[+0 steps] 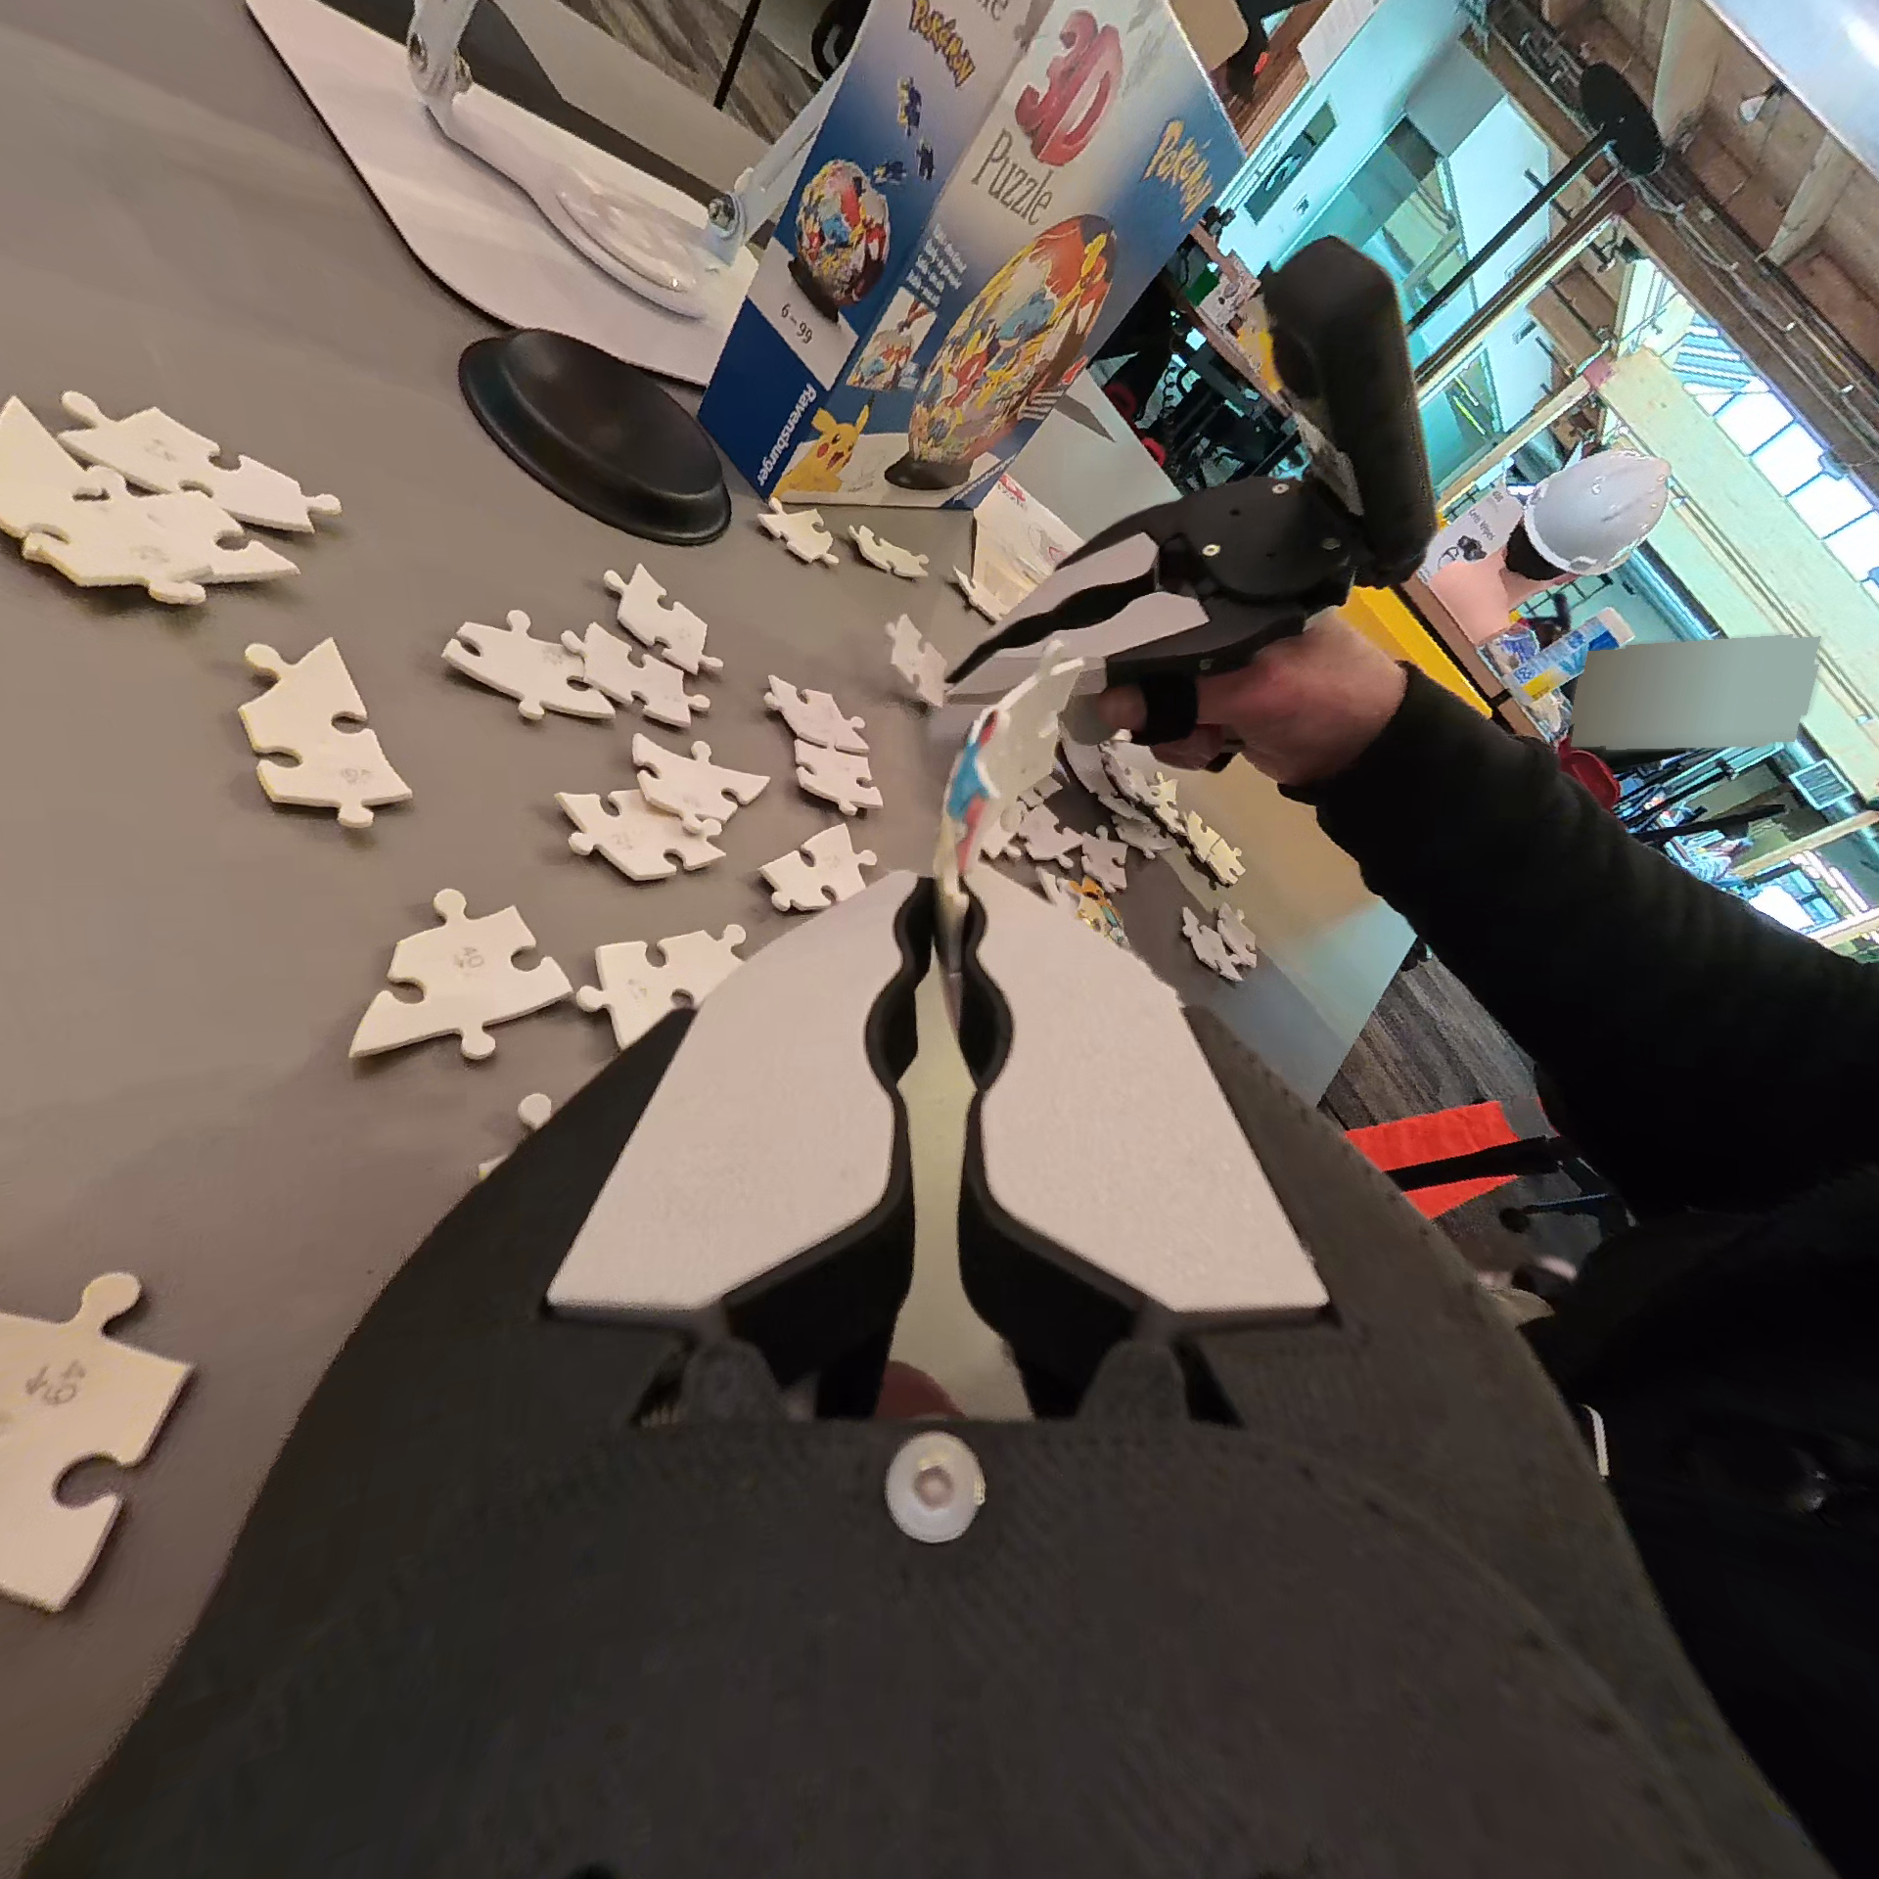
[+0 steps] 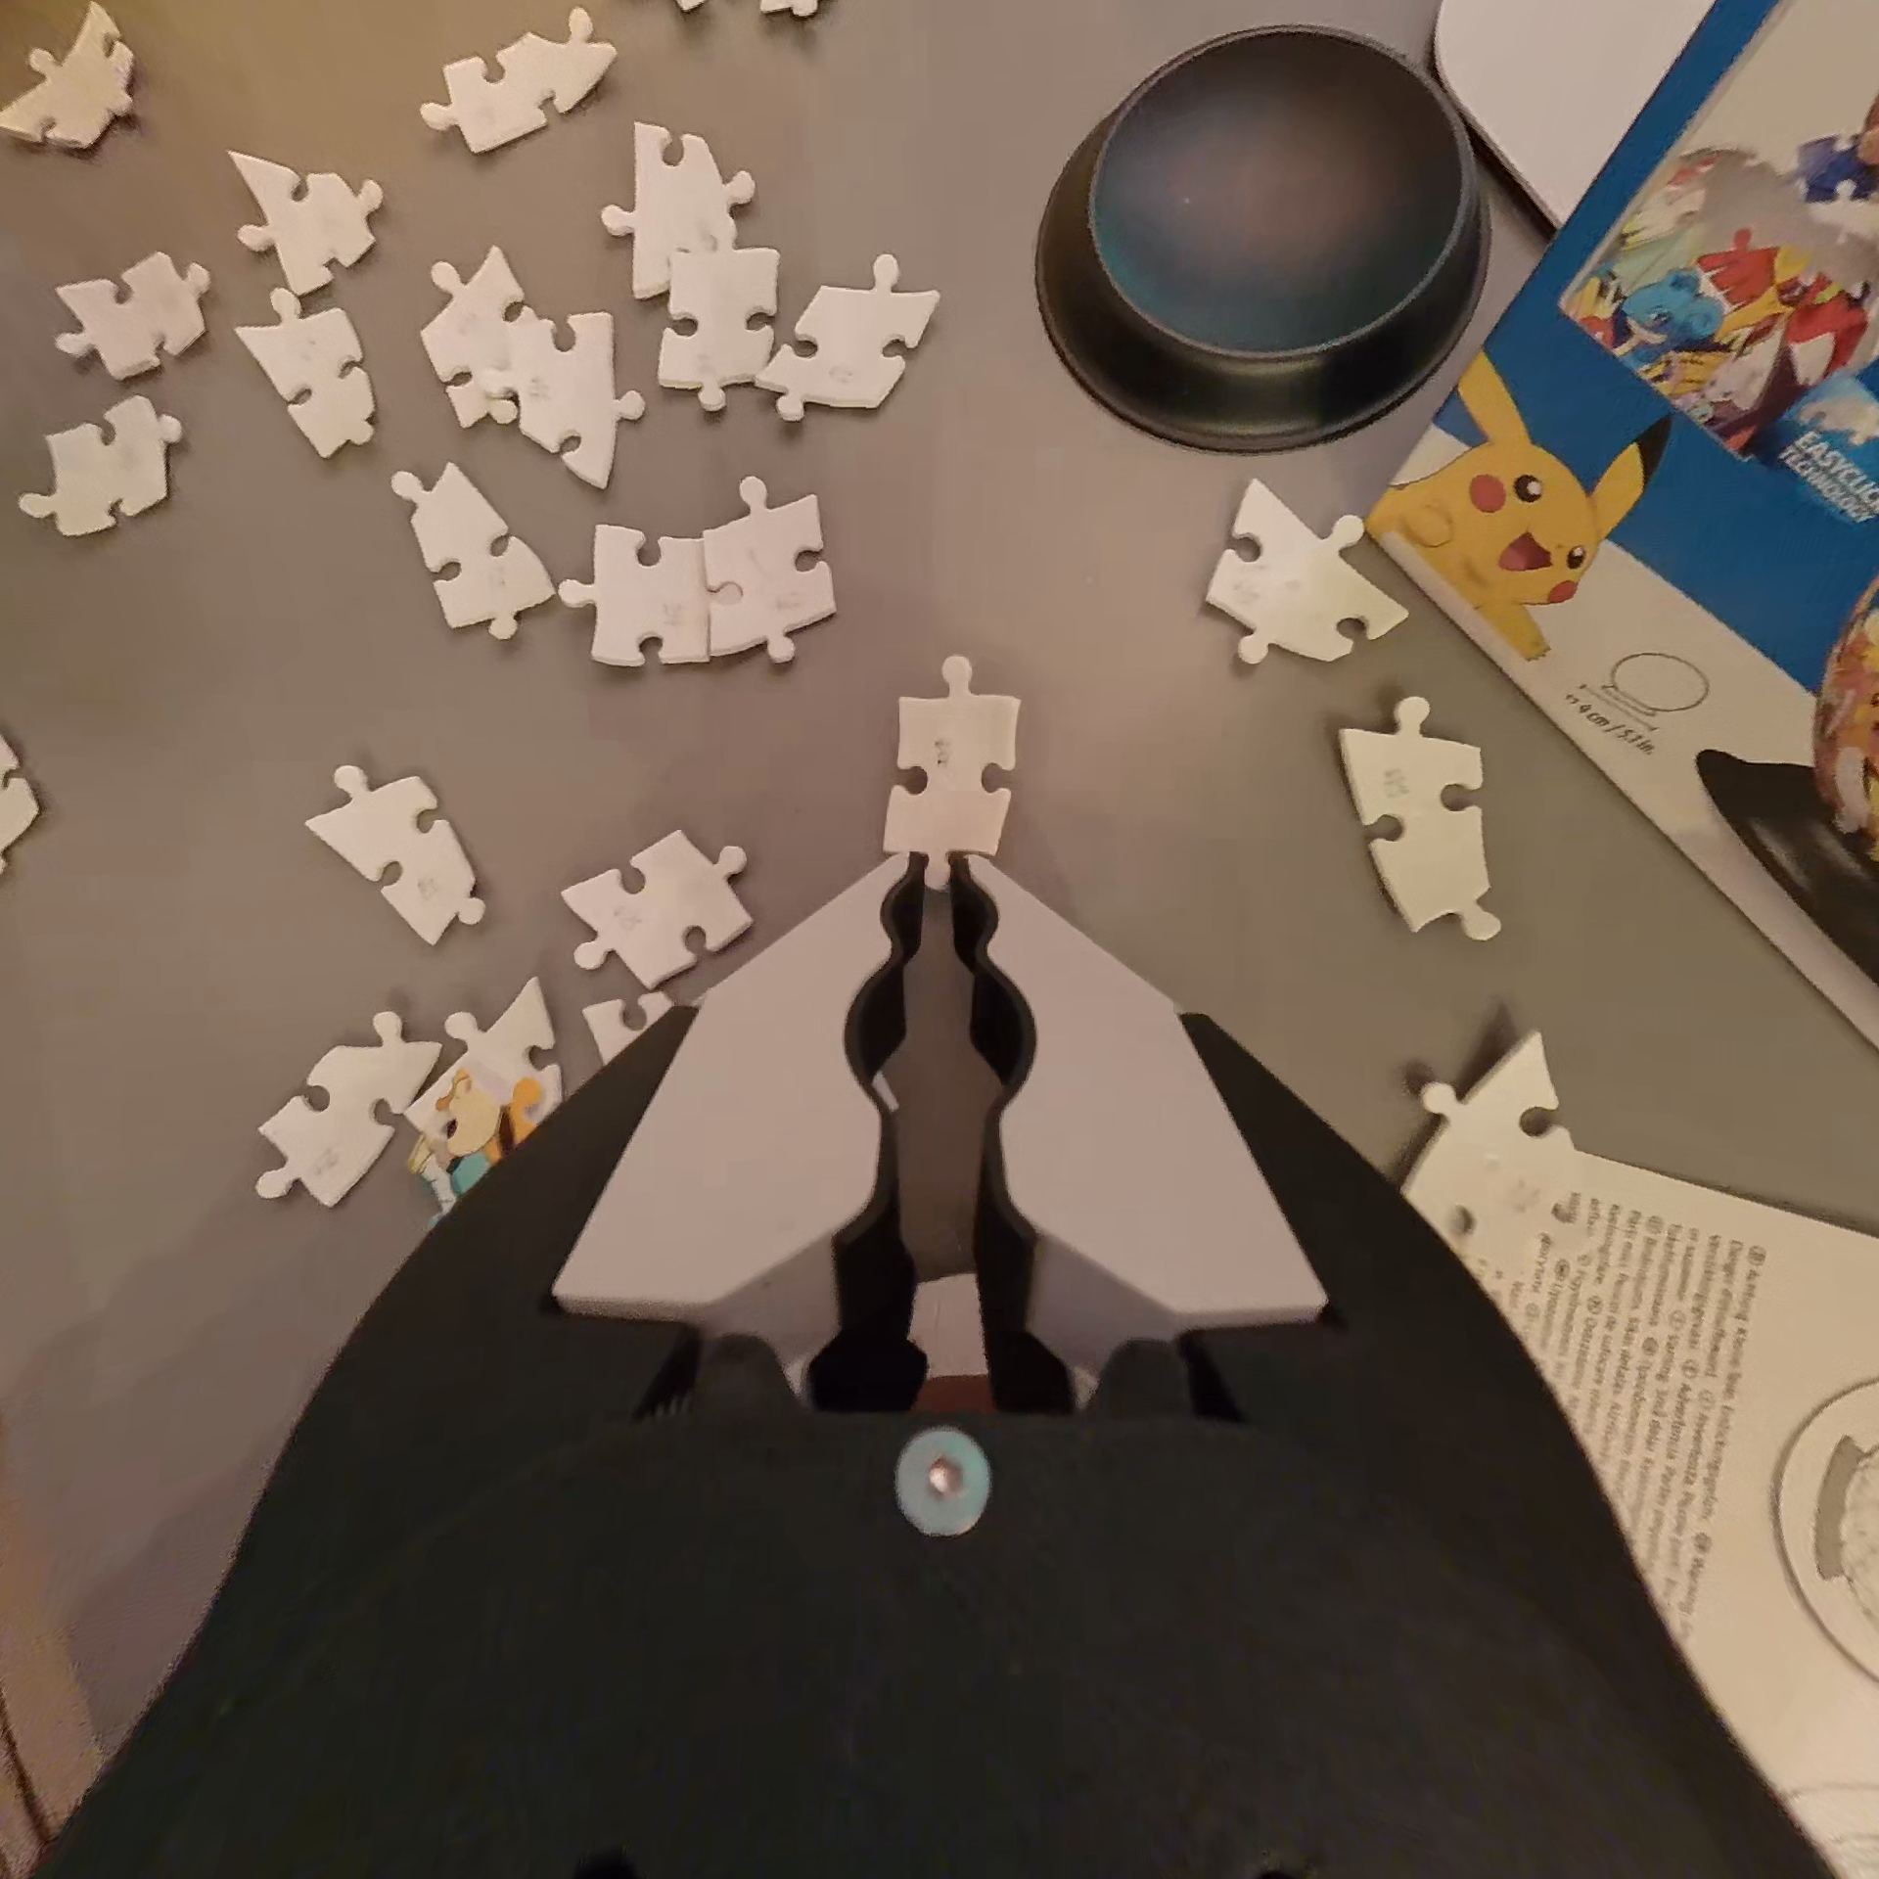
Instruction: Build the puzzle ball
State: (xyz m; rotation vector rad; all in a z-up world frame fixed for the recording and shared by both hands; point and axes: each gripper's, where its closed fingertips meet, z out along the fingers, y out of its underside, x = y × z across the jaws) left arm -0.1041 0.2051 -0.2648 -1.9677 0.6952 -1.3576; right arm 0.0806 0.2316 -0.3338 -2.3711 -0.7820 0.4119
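- Left gripper (image 1: 948, 895) fingers are pinching a joined puzzle strip (image 1: 991, 758).
- Right gripper (image 2: 937, 864) fingers are pinching the same strip above the grey counter (image 2: 1068, 630).
- Loose white pieces (image 2: 702, 600) are lying scattered.

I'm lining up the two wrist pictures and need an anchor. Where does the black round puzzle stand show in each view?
Left wrist view: the black round stand sits upper left of centre on the grey table, just left of the puzzle box.
Right wrist view: the stand is at upper right, seen from above, left of the box.
Shared landmark: the puzzle box beside the stand.
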